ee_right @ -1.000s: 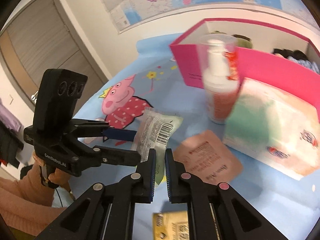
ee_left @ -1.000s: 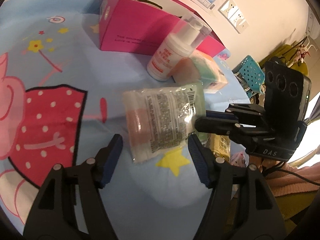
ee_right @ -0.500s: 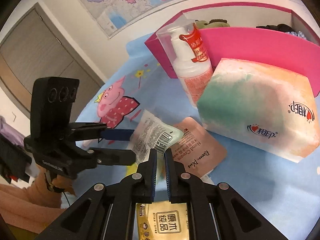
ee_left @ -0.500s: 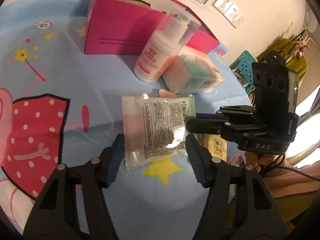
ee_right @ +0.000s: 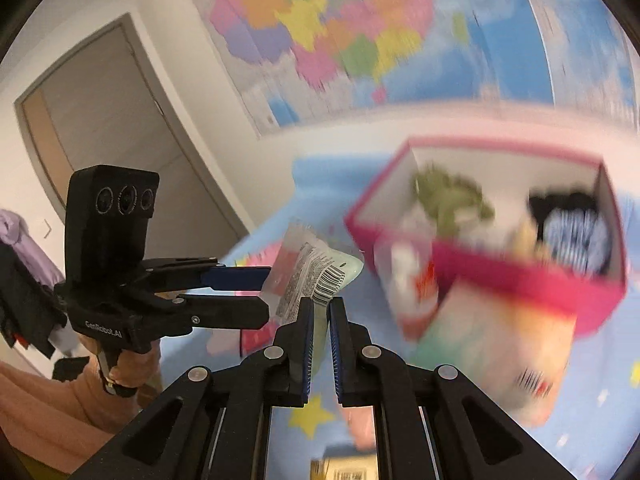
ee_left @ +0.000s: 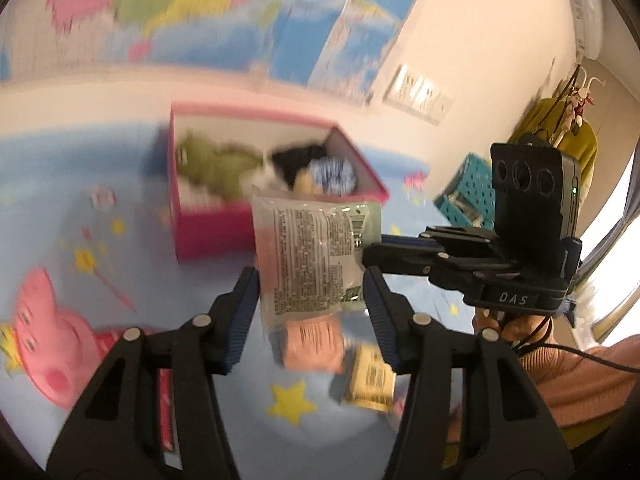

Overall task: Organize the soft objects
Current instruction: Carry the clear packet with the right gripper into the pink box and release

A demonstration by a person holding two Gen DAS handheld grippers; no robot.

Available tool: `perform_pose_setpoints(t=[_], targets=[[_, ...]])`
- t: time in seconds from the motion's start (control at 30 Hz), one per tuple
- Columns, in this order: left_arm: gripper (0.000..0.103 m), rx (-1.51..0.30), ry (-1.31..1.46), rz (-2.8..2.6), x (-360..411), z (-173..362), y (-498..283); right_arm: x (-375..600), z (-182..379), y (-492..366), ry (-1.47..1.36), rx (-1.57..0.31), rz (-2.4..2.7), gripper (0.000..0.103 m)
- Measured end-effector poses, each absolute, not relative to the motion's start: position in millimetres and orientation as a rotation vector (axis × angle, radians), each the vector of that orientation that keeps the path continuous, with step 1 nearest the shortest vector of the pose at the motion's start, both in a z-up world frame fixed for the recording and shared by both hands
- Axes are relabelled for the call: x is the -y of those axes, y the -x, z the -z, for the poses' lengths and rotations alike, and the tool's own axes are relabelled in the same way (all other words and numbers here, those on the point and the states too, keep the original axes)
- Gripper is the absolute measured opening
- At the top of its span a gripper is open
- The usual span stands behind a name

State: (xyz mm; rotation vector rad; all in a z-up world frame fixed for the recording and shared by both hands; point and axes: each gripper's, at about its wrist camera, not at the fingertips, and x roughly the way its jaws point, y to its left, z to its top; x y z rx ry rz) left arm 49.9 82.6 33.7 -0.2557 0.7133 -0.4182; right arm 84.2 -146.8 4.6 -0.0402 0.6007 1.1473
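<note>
While clear packet (ee_left: 316, 256) is held off blue sheet (ee_left: 240, 420), edge pinched by shut right gripper (ee_right: 321, 312), left gripper (ee_left: 310, 300) jaws just closing, pads at both sides; transfer step judged; next: carried over pink box (ee_left: 208, 236), released.

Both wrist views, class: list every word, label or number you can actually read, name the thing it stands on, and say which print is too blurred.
"DAS": on the black right gripper body.
"GenRobot.AI": on the black left gripper body.
Clear plastic packet with printed label: text block and barcode, too small to read.
Yellow packet: print blurred.
Pink cardboard box: no readable text.
Colourful wall map: blurred.
</note>
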Motion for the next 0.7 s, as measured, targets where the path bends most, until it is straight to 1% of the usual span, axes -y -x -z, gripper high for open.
perform_pose_setpoints(t=[0.1, 0.23, 0.47, 0.7], targets=[[0.056, -0.673, 0.228, 0.401, -83.4, -54.7, -66.6, 143.4, -27.9, -94.2, 0.058, -0.545, -1.133, 0.008], [0.056, -0.693, 0.220, 0.373, -89.4, -60.3, -100.4, 136.3, -40.2, -121.2, 0.046, -0.538, -1.125, 0.008], [0.056, -0.761, 0.261, 0.335, -95.1, -40.7, -152.1, 116.1, -29.2, -174.5, 0.035, -0.608, -1.099, 0.008], [0.056, -0.871, 0.312, 0.294, -101.6, -7.2, -190.2, 101.1, 0.0, -215.0, 0.020, -0.729, -1.067, 0.010]])
